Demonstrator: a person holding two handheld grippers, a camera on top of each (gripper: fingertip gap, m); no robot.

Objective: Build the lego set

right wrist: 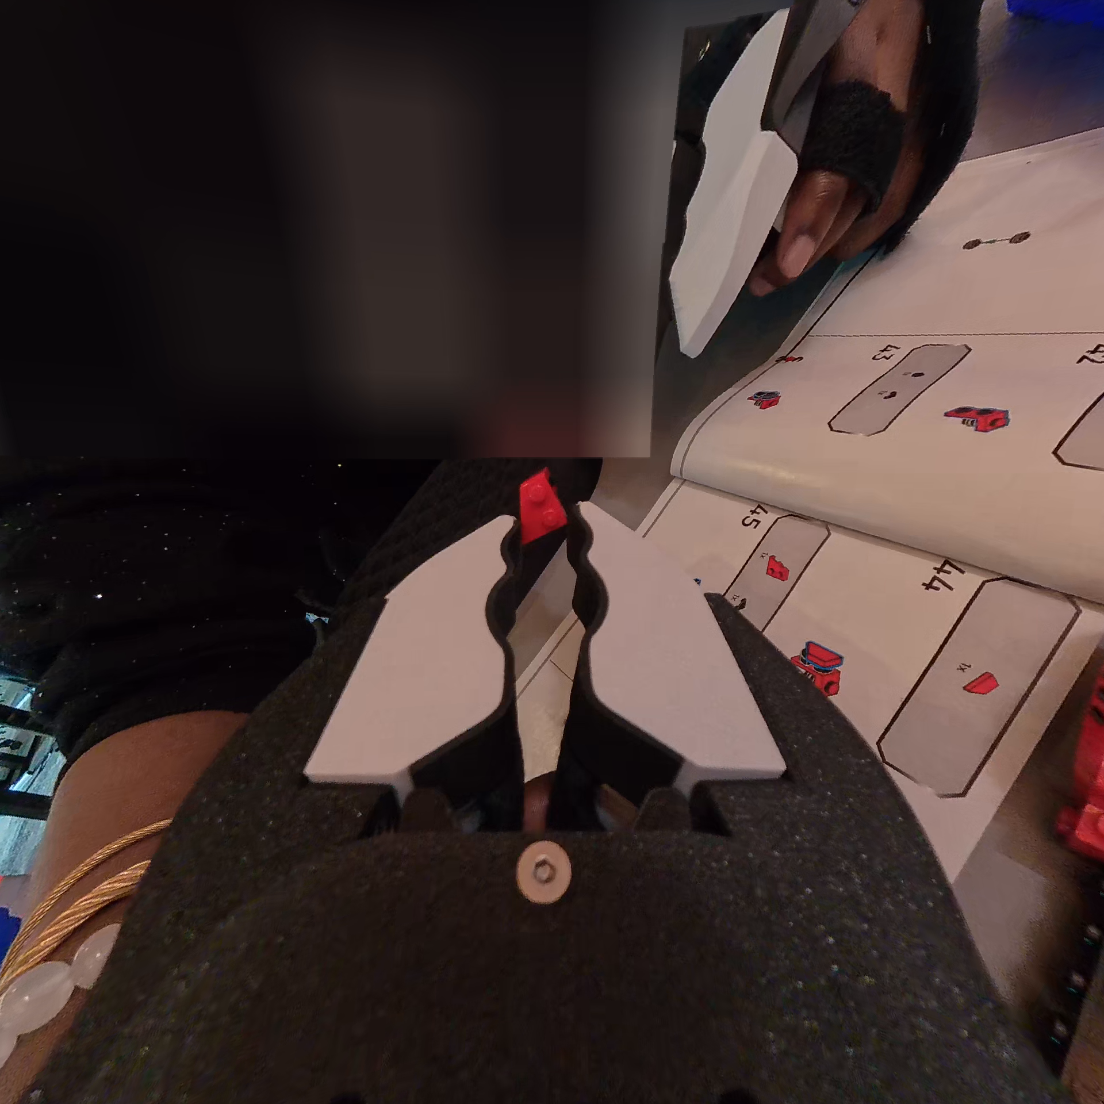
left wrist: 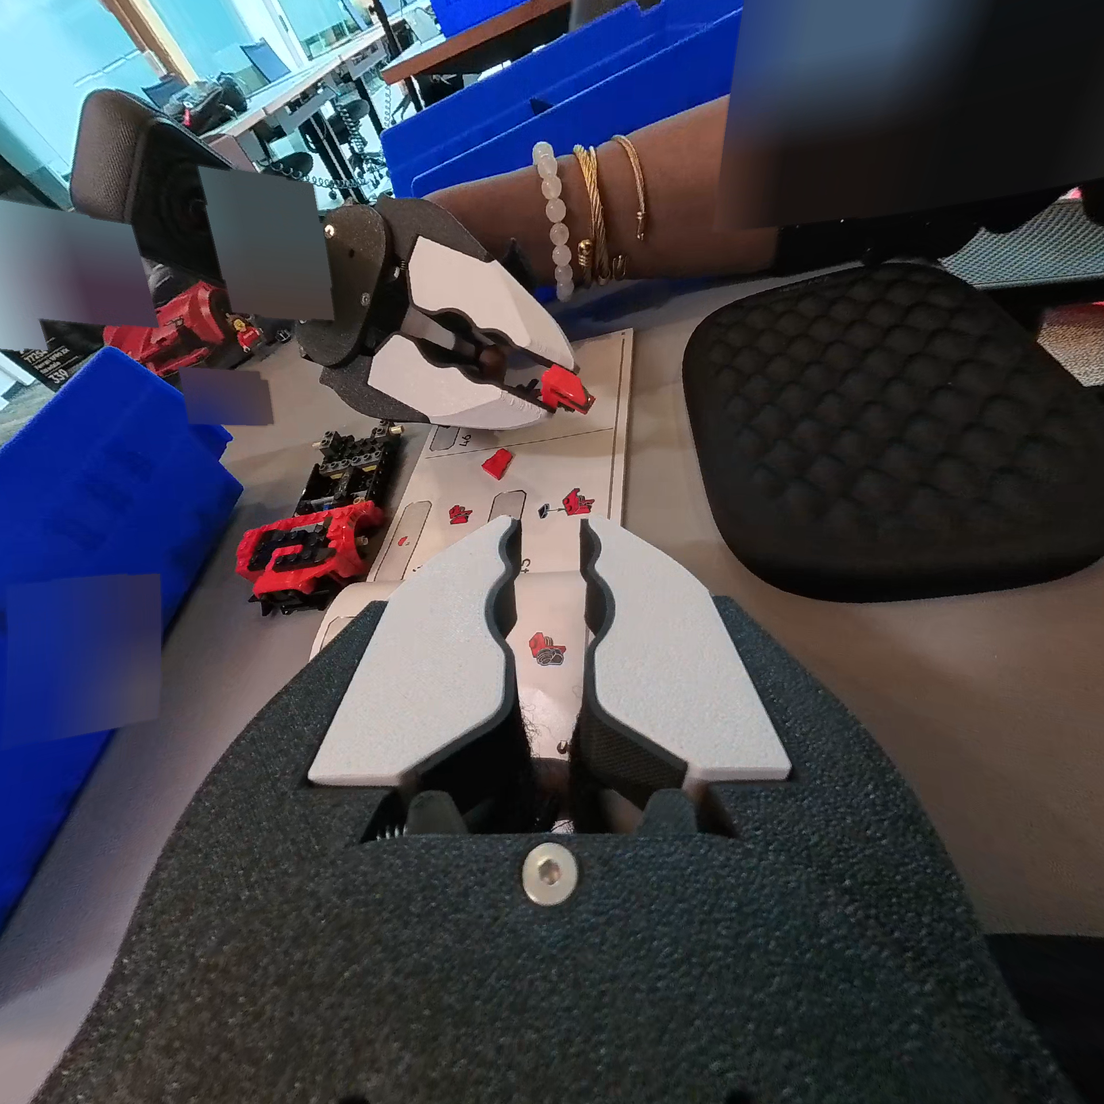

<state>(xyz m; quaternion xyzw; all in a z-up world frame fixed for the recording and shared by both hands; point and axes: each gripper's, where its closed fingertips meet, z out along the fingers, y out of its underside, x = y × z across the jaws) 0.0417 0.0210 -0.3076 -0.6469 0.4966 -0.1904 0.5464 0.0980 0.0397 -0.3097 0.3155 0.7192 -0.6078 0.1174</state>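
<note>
My left gripper (left wrist: 549, 529) is open and empty, hovering over the open instruction booklet (left wrist: 597, 382). My right gripper (left wrist: 552, 391) is shut on a small red Lego piece (left wrist: 564, 388) and holds it just above the booklet's far page. In the right wrist view the red studded piece (right wrist: 540, 508) sticks out between the tips of my right gripper (right wrist: 543, 520). A loose red slope brick (left wrist: 497, 463) lies on the booklet below it. The partly built black and red car (left wrist: 316, 537) sits on the table left of the booklet.
Blue bins stand at the left (left wrist: 89, 508) and along the back (left wrist: 537, 107). A black quilted chair seat (left wrist: 896, 430) fills the right. The Lego box (left wrist: 173, 340) stands at the back left. The person's forearm with bracelets (left wrist: 591, 215) crosses behind the right gripper. The grippers' ends are close to 7 cm from one another.
</note>
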